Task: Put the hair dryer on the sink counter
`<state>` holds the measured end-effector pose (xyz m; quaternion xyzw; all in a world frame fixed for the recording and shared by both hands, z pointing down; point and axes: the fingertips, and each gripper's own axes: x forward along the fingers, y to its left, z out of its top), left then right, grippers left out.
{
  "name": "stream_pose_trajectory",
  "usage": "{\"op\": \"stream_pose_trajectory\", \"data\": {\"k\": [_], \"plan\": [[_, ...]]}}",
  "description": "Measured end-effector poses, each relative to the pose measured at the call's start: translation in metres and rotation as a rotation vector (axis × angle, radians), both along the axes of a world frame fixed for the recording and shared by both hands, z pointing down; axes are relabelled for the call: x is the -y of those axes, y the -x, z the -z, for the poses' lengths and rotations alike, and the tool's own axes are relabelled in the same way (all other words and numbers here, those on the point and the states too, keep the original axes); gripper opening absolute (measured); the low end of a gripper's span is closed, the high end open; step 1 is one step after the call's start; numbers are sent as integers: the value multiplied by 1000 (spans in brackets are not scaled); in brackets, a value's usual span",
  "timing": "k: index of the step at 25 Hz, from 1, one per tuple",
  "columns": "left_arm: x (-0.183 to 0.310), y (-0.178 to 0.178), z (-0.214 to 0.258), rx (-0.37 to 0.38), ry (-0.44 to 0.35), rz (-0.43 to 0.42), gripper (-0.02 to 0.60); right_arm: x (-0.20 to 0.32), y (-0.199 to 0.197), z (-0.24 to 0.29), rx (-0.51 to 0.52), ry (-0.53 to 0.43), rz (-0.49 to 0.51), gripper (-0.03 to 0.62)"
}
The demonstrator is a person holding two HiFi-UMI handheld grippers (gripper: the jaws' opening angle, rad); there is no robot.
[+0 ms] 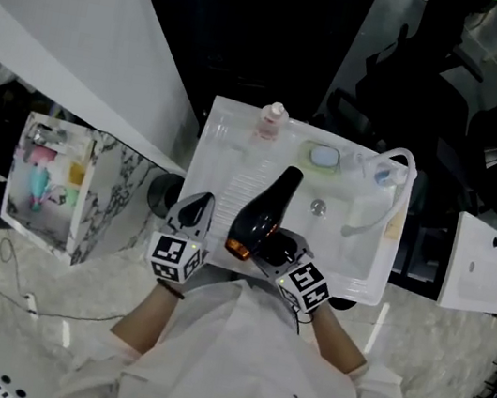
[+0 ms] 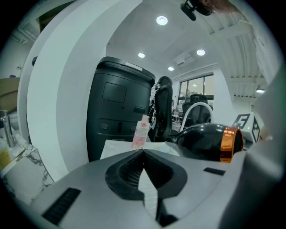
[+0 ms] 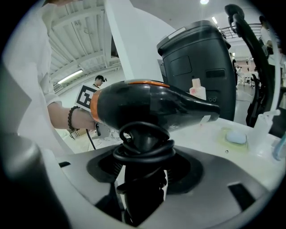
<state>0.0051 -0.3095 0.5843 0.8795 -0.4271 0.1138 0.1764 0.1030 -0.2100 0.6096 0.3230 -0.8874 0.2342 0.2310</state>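
Observation:
A black hair dryer [image 1: 265, 213] with an orange ring at its rear hangs over the white sink counter [image 1: 223, 155], nozzle pointing away from me. My right gripper [image 1: 276, 248] is shut on its handle, which has the black cord wound around it [image 3: 143, 150]. In the right gripper view the dryer's body [image 3: 152, 107] fills the middle, above the jaws. My left gripper [image 1: 197, 211] sits just left of the dryer at the counter's near edge, shut and empty [image 2: 144, 152]. The dryer [image 2: 205, 141] shows at the right of that view.
A pink bottle [image 1: 270, 123] stands at the counter's far edge, with a soap dish [image 1: 324, 157] and a white hose faucet [image 1: 378, 192] by the basin. A marble-sided cabinet with a clear box [image 1: 48, 177] stands left. A tall dark machine [image 3: 196, 67] is behind the counter.

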Motion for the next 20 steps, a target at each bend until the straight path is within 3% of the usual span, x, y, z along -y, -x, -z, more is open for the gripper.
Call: {"op": "stream_pose_trajectory", "data": {"k": [8,20], "plan": [[5,4,-28,-4,59,-12,23,6,4,-30,-72,48,30,284],[3,16,-63,-1,126,10,23,6,17,-79,-161,114,178,284]]}}
